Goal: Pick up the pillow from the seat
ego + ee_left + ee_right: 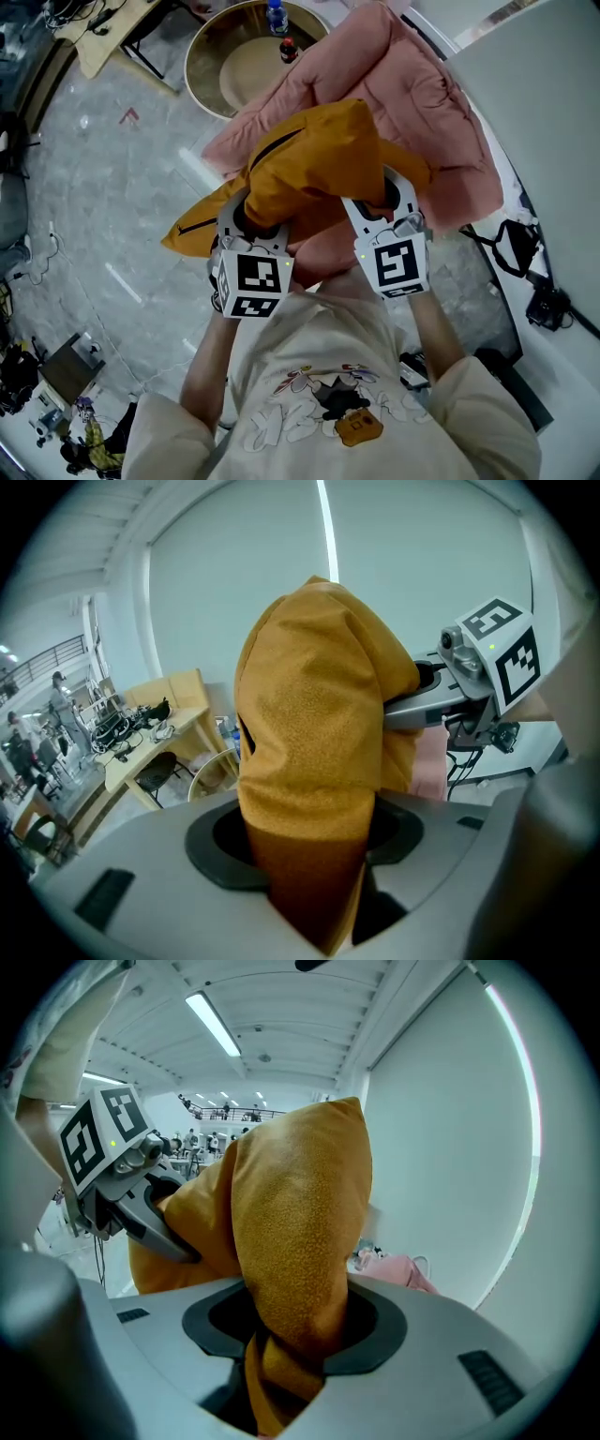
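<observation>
The left gripper [255,214] has its two fingers pressed on the left side of the orange pillow [319,159]. In the left gripper view the fabric [309,742] fills the gap between the fingers [314,855] and is squeezed narrow there, then becomes wider above them. The right gripper [389,199] pinches the right side of the same pillow. In the right gripper view a thick fold [300,1213] goes down between the fingers [291,1335] and is bunched where they close on it.

The pillow is held between the two grippers and rises beyond the fingertips, with its top corner pointing away from the person. Each gripper is visible from the other one, on the far side of the pillow: the right gripper [441,696] from the left, and the left gripper [141,1204] from the right. A dark zipper [277,148] runs along the pillow edge just beyond the left fingers, and one corner of the pillow [187,232] hangs outward, to the left of these fingers, over the marble floor [112,187].

Beyond the fingertips, behind the pillow, lies the pink seat [422,112]. Further beyond the left fingers stands a round table [211,66] with a bottle [275,14] on it.
</observation>
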Demonstrator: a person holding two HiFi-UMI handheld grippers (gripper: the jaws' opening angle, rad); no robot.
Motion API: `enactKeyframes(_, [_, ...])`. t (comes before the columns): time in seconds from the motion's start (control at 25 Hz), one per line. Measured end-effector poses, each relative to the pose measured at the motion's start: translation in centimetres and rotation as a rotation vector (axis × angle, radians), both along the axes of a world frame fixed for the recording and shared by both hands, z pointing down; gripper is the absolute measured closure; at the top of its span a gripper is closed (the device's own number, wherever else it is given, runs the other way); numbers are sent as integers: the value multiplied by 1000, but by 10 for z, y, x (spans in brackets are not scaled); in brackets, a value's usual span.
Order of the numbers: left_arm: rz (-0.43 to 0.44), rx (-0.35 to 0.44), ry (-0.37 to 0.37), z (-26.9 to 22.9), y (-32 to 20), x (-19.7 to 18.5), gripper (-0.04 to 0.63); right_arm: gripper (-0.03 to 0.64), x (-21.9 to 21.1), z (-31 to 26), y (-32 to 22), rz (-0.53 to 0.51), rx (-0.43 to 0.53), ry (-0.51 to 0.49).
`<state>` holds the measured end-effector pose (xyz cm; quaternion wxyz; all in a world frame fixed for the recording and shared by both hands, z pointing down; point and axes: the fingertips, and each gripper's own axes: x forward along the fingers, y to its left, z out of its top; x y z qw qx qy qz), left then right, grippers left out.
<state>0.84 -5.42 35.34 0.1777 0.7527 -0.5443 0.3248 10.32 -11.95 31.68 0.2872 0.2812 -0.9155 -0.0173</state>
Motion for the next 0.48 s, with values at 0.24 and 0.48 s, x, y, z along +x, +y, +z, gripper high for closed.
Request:
enactKeyframes(0.24, [-29, 49, -23, -39, 17, 6, 348, 414, 6, -38, 16, -7, 61, -29])
enactKeyframes(0.48, [-20, 99, -83, -69, 33, 20, 344, 414, 23, -64, 34, -6, 76, -84])
